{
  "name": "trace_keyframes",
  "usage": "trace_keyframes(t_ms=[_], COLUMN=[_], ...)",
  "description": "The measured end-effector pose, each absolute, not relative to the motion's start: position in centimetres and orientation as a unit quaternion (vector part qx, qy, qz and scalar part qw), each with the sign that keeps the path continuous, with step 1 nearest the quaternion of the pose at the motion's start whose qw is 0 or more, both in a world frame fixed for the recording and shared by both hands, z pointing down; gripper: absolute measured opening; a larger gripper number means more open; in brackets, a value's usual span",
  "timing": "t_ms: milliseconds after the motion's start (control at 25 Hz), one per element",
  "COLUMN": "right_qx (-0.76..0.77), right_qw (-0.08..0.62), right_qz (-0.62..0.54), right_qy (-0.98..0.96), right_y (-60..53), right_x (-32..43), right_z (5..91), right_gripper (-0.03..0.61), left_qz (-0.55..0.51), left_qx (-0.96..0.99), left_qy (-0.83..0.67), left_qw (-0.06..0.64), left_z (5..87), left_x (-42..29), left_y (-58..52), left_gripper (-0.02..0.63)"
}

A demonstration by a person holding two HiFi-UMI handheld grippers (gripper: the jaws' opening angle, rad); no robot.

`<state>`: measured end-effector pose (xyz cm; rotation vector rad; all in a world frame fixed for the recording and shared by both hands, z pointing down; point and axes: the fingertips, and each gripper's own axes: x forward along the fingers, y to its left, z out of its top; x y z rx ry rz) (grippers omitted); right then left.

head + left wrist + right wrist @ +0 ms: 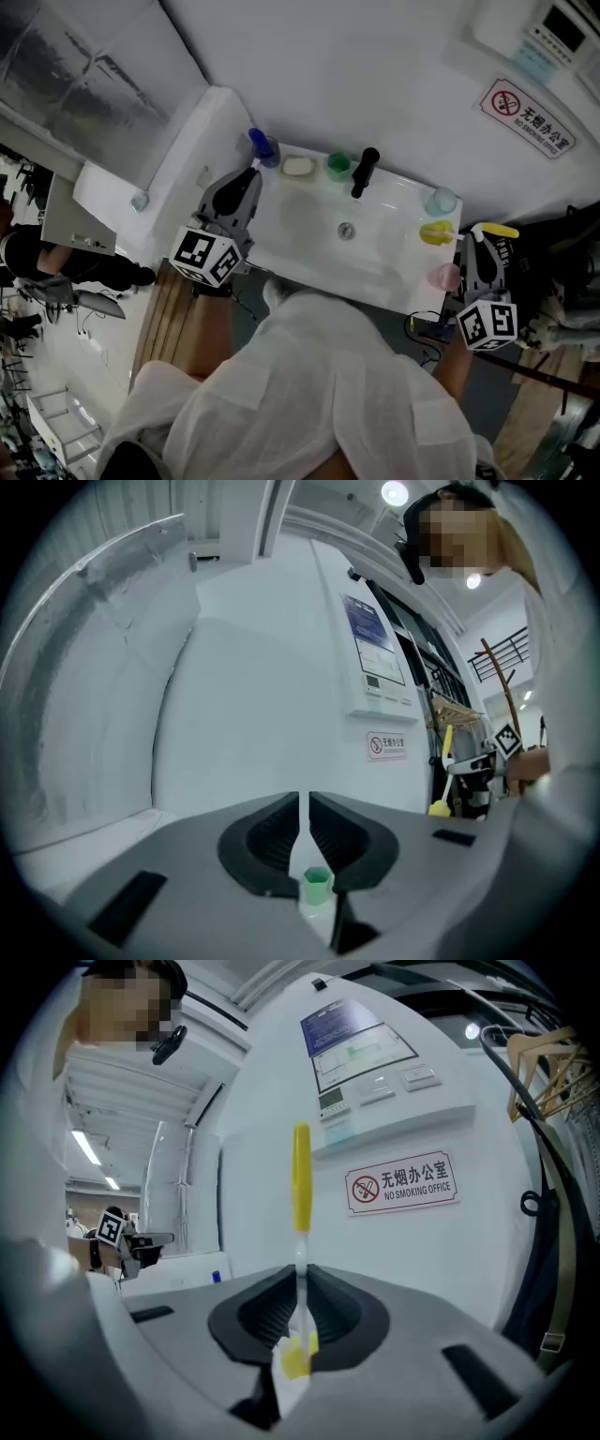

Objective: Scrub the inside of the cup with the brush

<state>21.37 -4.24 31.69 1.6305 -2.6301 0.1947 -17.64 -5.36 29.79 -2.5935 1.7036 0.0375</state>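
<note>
My right gripper (472, 242) stands at the sink's right end, shut on a brush (498, 231) with a yellow handle. In the right gripper view the brush (300, 1180) stands upright, its white neck clamped between the jaws of the gripper (301, 1283). My left gripper (251, 174) is at the sink's left end, just in front of a blue cup (266, 148). In its own view the left gripper (303, 806) is shut on a thin white piece with a green hexagonal end (317, 885). A green cup (337, 166), a pale blue cup (441, 201), a yellow cup (435, 233) and a pink cup (444, 277) stand on the rim.
The white sink (309, 234) has a black faucet (364, 172) at the back and a soap bar (298, 167) beside the green cup. A white wall with a no-smoking sign (532, 118) rises behind it. My white-clad body fills the foreground.
</note>
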Motion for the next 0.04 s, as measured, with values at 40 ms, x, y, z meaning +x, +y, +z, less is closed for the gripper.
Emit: trace_keyframes(t_ms=[40], right_qx=[0.525], right_qw=[0.022], right_qz=[0.064], right_qy=[-0.849], right_y=[-4.11], right_x=[21.18], right_z=[31.68], right_gripper=[0.035], left_qz=[0.013], left_qx=[-0.838], left_qy=[0.546], left_qw=[0.018], left_z=[29.85], left_x=[-17.38], left_y=[-5.35], left_gripper=[0.032])
